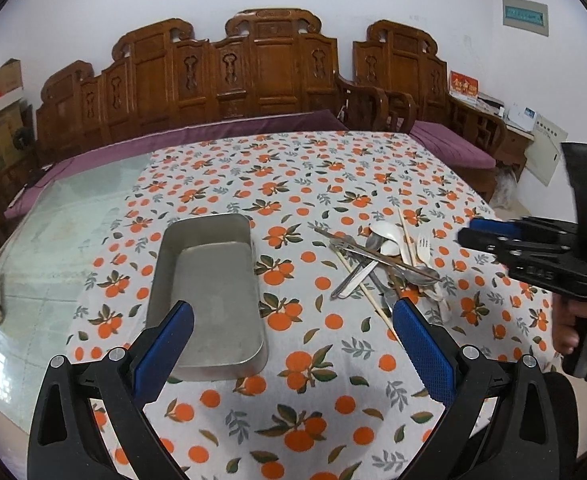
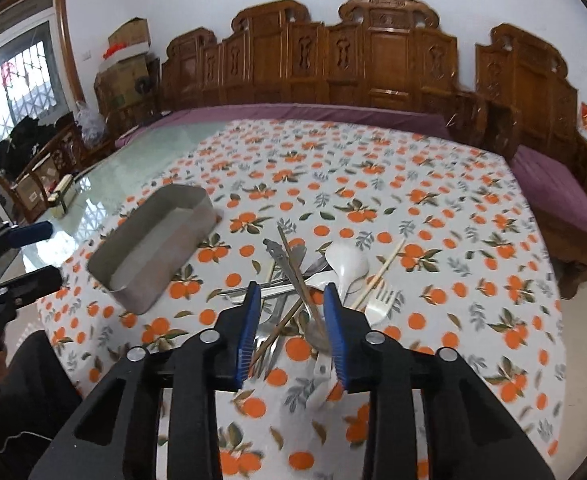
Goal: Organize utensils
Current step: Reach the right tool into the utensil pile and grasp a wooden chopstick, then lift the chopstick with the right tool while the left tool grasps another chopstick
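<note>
I see the left gripper point(image 1: 293, 316) released above the rectangular steel tray point(image 1: 209, 280); the right gripper point(image 2: 293, 300), unclenched, straddles the tangled utensil pile point(image 2: 313, 276) to its right.

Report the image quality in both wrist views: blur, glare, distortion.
Left wrist view: sharp on the rectangular metal tray, strong fisheye bending at the edges, soft glare on the bare glass tabletop. Right wrist view: motion blur smears the orange-print tablecloth and the pile of metal and white plastic utensils; the window at left is overexposed.
</note>
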